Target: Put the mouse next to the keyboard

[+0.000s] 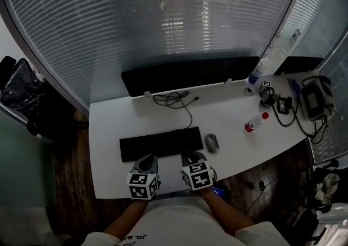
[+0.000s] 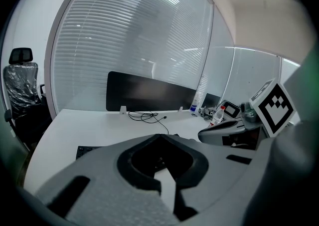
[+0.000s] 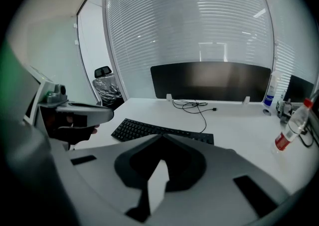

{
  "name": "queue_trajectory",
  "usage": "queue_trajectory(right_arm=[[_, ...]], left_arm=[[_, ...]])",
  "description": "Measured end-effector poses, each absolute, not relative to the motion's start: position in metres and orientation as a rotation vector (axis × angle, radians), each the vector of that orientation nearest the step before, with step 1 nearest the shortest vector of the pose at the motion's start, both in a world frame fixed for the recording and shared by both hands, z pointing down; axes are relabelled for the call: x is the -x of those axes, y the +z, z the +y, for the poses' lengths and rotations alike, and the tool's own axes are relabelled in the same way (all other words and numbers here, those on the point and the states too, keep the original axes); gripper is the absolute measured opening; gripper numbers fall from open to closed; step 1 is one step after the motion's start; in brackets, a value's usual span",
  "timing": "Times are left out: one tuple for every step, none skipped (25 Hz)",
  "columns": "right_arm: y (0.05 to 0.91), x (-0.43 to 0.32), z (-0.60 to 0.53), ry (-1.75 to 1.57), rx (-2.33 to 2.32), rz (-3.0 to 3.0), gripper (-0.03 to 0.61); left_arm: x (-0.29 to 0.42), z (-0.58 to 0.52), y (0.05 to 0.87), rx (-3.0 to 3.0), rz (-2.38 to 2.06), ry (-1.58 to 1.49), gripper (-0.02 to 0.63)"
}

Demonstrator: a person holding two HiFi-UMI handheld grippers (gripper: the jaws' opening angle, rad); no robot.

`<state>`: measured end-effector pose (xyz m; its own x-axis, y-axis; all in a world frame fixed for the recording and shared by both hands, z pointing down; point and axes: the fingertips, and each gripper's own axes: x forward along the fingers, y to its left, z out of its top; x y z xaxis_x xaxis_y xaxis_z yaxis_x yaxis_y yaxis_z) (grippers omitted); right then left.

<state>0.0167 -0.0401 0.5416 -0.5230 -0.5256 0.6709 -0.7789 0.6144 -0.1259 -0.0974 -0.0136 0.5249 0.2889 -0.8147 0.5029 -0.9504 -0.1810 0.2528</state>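
A grey mouse lies on the white desk, just off the right end of the black keyboard. Both grippers hover over the desk's near edge, in front of the keyboard. My left gripper is shut and holds nothing; in the left gripper view its jaws meet at the tip. My right gripper is also shut and empty, its tip just short of the keyboard. The mouse is hidden behind the jaws in both gripper views.
A loose black cable lies behind the keyboard, before a black panel. A red-capped bottle lies at the right, with a spray bottle and devices beyond. A covered chair stands at the left.
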Motion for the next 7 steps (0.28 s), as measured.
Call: queue_trajectory(right_arm=[[0.5412, -0.0172, -0.04, 0.56, -1.022, -2.247, 0.005], [0.5409, -0.0177, -0.04, 0.561, -1.023, -2.247, 0.005], [0.541, -0.0184, -0.0398, 0.564, -1.024, -2.245, 0.005], [0.5413, -0.0192, -0.0395, 0.567, -1.025, -2.243, 0.005], [0.5417, -0.02, -0.0391, 0.569, -1.027, -2.24, 0.005], [0.542, -0.0206, -0.0387, 0.571, -1.028, -2.238, 0.005], [0.5423, -0.0213, -0.0383, 0.572, -1.028, -2.236, 0.005]], left_arm=[[0.0969, -0.0132, 0.5246, -2.047, -1.573, 0.347, 0.002], [0.0964, -0.0128, 0.5246, -2.047, -1.571, 0.349, 0.002], [0.0958, -0.0122, 0.5249, -2.047, -1.569, 0.35, 0.002], [0.0953, -0.0116, 0.5254, -2.047, -1.566, 0.351, 0.002], [0.0948, -0.0109, 0.5259, -2.047, -1.564, 0.351, 0.002], [0.0944, -0.0102, 0.5265, -2.047, -1.561, 0.351, 0.002], [0.094, -0.0096, 0.527, -2.047, -1.558, 0.35, 0.002]])
